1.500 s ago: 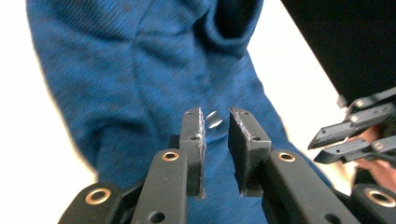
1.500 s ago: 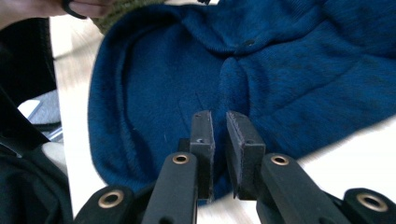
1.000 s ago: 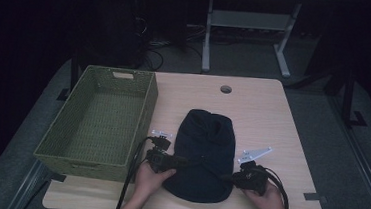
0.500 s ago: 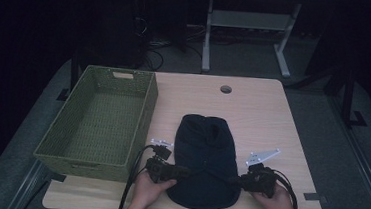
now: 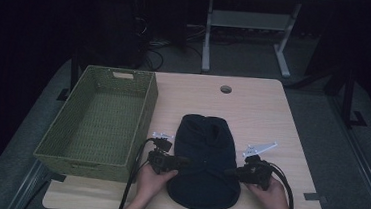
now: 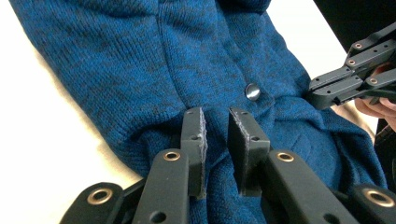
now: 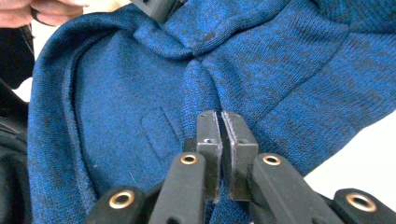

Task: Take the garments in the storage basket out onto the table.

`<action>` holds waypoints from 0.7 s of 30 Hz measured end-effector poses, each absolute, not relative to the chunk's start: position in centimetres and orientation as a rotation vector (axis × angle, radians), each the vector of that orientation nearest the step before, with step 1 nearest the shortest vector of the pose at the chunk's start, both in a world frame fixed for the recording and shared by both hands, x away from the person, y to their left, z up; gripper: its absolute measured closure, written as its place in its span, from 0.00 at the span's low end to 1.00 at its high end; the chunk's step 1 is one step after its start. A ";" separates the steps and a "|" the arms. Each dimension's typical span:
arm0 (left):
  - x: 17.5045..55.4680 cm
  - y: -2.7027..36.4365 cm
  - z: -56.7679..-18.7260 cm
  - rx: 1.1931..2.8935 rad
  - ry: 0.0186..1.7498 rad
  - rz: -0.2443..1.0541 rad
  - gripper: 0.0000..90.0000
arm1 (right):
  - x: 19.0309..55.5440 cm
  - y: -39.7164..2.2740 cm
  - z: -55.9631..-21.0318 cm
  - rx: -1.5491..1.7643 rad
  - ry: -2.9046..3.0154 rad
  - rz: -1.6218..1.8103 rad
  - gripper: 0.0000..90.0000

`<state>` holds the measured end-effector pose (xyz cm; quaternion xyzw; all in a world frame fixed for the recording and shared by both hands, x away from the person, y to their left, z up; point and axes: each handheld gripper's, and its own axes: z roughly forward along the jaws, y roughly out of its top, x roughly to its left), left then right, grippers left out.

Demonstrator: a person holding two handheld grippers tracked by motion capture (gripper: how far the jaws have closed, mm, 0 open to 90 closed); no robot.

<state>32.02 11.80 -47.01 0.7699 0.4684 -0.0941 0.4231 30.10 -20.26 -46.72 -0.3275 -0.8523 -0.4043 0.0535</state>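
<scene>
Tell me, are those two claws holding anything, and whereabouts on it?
Both pinch the dark blue knitted garment: the left claw a fold near its snap button, the right claw its opposite side edge.

We count one blue knitted garment (image 5: 205,169) lying on one wooden desk (image 5: 263,110). On the garment we find one metal snap button (image 6: 252,91) and one stitched rectangular patch (image 7: 158,132). Beside it stands one green woven basket (image 5: 103,120). We count two tongs: the left tongs (image 5: 181,160) and the right tongs (image 5: 228,171), each with two black jaws, and two hands (image 5: 151,182) holding them. The desk has one round cable hole (image 5: 226,89).
</scene>
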 end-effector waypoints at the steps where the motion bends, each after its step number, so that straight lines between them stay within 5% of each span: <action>1: 31.9 11.8 -47.0 1.931 1.171 -0.231 0.85 | 30.1 -20.3 -46.7 -1.000 -2.587 -1.224 0.96; 21: 30.7 11.9 -46.1 1.918 1.100 -0.237 0.81 | 27.5 -19.7 -46.6 -0.910 -2.576 -1.175 0.94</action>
